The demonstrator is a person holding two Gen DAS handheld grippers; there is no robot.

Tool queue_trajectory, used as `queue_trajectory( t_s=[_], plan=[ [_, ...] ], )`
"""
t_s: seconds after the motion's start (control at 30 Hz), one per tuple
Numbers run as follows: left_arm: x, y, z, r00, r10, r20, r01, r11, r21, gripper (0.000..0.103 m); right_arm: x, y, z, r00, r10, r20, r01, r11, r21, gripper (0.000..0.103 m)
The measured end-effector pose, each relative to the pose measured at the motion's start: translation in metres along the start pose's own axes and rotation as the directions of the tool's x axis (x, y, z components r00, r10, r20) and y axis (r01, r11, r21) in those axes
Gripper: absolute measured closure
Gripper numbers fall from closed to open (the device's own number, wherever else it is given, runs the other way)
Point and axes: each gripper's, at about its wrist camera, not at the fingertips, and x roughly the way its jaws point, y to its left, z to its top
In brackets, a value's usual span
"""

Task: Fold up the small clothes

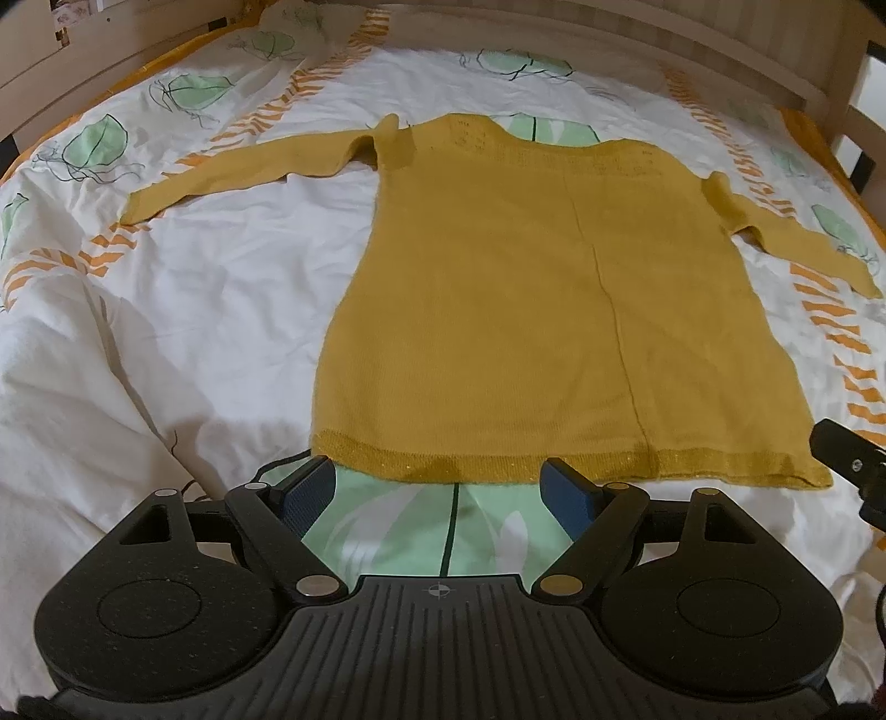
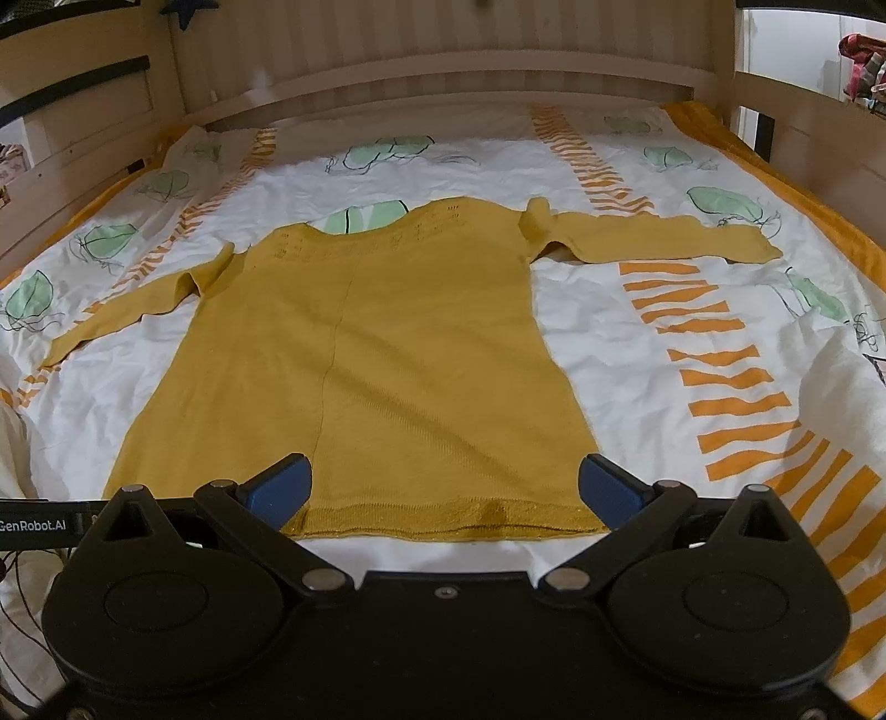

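Lying flat across the middle of the left wrist view, a mustard-yellow knit sweater [image 1: 526,288] is spread on a bed cover [image 1: 194,310] printed with green leaves and orange stripes. Its neckline points to the top of the frame and its ribbed hem [image 1: 554,462] runs along the lower middle. One sleeve [image 1: 238,171] stretches toward the upper left, the other [image 1: 797,243] angles down toward the right edge. The left claw [image 1: 440,487] sits at the bottom centre with its blue fingers [image 1: 310,490] spread wide and nothing between them, their tips just at the hem. A black part of the other tool [image 1: 853,459] shows at the right edge. A pale wooden bed frame [image 1: 637,33] curves along the top.

In the right wrist view the sweater [image 2: 376,360] fills the centre, hem [image 2: 443,518] at the lower middle and neckline toward the top. One sleeve [image 2: 664,238] reaches to the upper right, the other [image 2: 122,310] slants toward the left edge. The right claw [image 2: 443,487] is at the bottom centre, its blue fingers [image 2: 609,490] set wide apart over the hem's right portion, gripping nothing. The bed cover [image 2: 637,343] lies around the garment, with the wooden bed frame [image 2: 443,66] behind.
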Motion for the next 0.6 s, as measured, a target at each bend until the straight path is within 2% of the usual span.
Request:
queue_trajectory(
  t_s=[0.6],
  plan=[
    [0.0029,-0.0033,0.0019,1.000,-0.003,-0.012,0.003,1.000,-0.001,0.022,0.0028,0.0010,-0.0009,1.000,0.007,-0.011,-0.007,1.000,0.005,0.001]
  ],
)
